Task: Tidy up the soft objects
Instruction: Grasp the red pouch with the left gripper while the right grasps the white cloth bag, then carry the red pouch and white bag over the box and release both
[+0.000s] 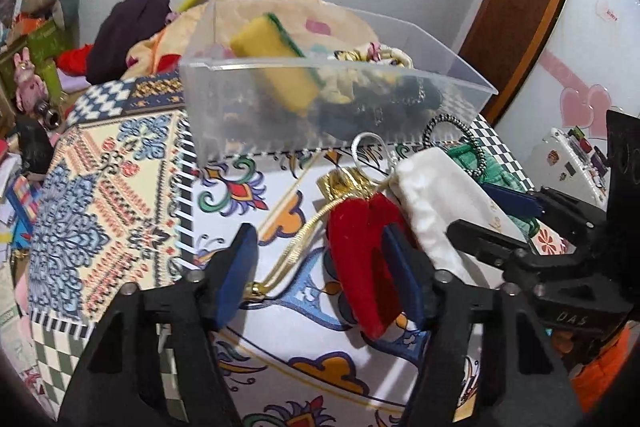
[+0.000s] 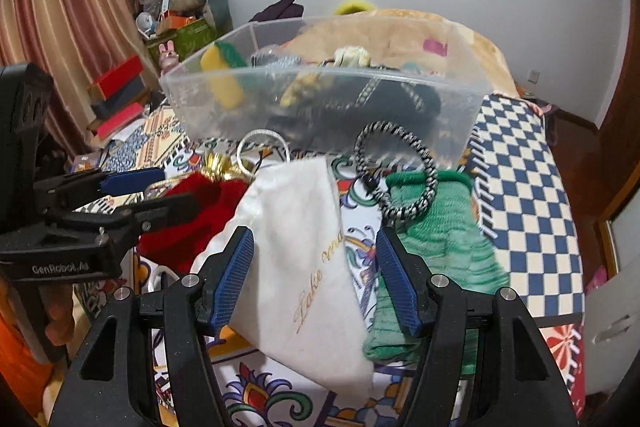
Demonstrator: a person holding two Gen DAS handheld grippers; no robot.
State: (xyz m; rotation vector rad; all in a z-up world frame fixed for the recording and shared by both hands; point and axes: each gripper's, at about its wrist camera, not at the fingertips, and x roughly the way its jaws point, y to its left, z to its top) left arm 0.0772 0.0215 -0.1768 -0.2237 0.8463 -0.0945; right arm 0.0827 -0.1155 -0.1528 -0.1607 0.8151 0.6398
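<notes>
a clear plastic storage bin [image 2: 320,107] sits on a bed covered in a bright patterned cloth [image 1: 120,187], already holding a yellow and green sponge [image 1: 272,67] and dark hair bands. in front of it, not yet put away, lie a red velvet pouch with gold cord [image 1: 360,247], a white satin drawstring bag [image 2: 304,255], a green knitted cloth [image 2: 436,267] and a black-and-white braided hair tie [image 2: 396,175] resting on the green cloth. the left tool [image 1: 320,267] is spread wide beside the red pouch, holding nothing. the right tool [image 2: 316,275] is wide open over the white bag. the sorting looks roughly half done.
</notes>
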